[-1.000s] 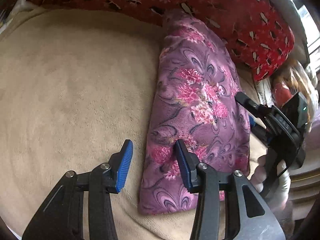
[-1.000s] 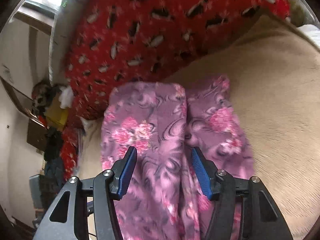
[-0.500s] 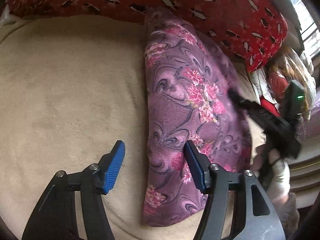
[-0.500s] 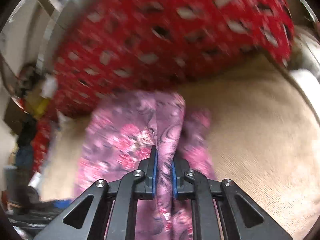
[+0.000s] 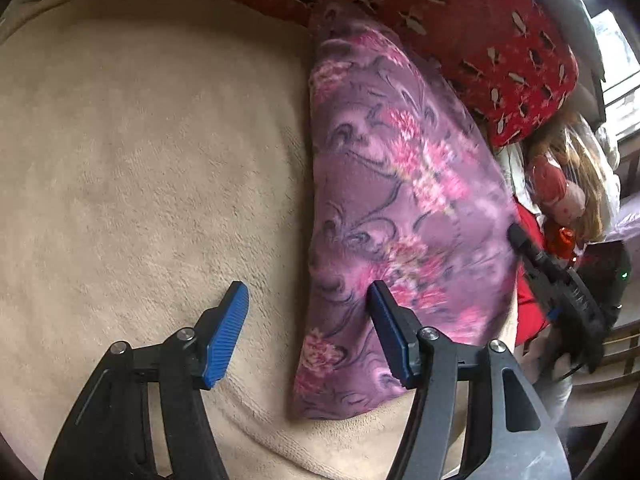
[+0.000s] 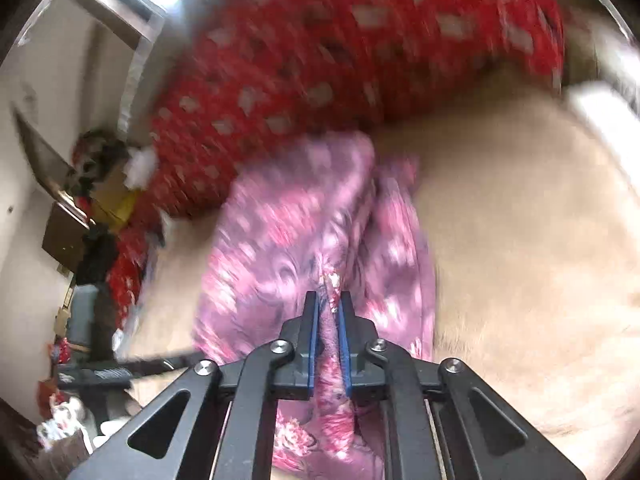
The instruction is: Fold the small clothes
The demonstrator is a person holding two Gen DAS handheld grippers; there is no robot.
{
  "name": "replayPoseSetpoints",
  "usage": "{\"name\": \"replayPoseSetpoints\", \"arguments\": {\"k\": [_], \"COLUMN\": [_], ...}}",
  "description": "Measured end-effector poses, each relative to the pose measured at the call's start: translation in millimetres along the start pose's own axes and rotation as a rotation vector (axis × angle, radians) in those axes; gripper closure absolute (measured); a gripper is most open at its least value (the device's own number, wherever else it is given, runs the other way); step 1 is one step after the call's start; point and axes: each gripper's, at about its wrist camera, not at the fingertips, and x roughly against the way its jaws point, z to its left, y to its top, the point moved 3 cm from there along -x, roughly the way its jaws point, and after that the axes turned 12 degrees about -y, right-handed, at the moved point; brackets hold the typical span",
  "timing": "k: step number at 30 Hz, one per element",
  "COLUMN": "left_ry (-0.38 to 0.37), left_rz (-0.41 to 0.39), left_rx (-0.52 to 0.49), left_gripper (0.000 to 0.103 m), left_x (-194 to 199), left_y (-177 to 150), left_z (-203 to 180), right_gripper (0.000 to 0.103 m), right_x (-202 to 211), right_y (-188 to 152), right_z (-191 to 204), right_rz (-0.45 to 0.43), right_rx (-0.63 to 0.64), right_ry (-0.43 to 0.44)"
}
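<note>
A purple fleece garment with pink flowers [image 5: 396,208] lies lengthwise on a beige blanket [image 5: 140,152], folded into a long strip. My left gripper [image 5: 310,312] is open and empty, its jaws straddling the garment's near left edge. My right gripper [image 6: 328,312] is shut on a raised fold of the garment [image 6: 304,240] and lifts its edge. It also shows in the left wrist view [image 5: 516,240] at the garment's right edge. The right wrist view is motion-blurred.
A red patterned pillow [image 5: 460,20] lies along the far edge of the blanket, behind the garment; it also shows in the right wrist view [image 6: 340,40]. Clutter, including a doll [image 5: 560,196], sits off the right side. Boxes and clothes [image 6: 92,200] stand beside the bed.
My right gripper closed on the garment's fold and has been pulling it up and over. My left gripper stayed open and shifted slightly left, off the garment's edge.
</note>
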Motion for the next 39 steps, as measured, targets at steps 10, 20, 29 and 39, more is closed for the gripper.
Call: {"name": "replayPoseSetpoints", "arguments": {"k": [10,20,29,39], "left_ry": [-0.003,0.061,0.123,0.208], "left_rz": [0.023,-0.028,-0.071,-0.073], "left_rx": [-0.055,-0.116,-0.113,-0.11], "left_gripper": [0.042,0.042,0.042,0.04], "left_x": [10.6,26.7,-1.9,-39.2], "left_y": [-19.9,-10.6,75.3,94.6], "left_z": [-10.6,-16.7,-42.6,-31.1], "right_gripper": [0.054,0.086,0.048,0.093], "right_x": [19.1,25.1,-28.4,-89.2], "right_y": [-30.6,-45.2,54.8,50.9], "right_z": [-14.8,-13.4,-2.0,-14.2], "right_rz": [0.048,0.109,0.044,0.164], "right_rx": [-0.032,0.033,-0.121,-0.02], "right_ry": [-0.019,-0.124,-0.086,-0.234]}}
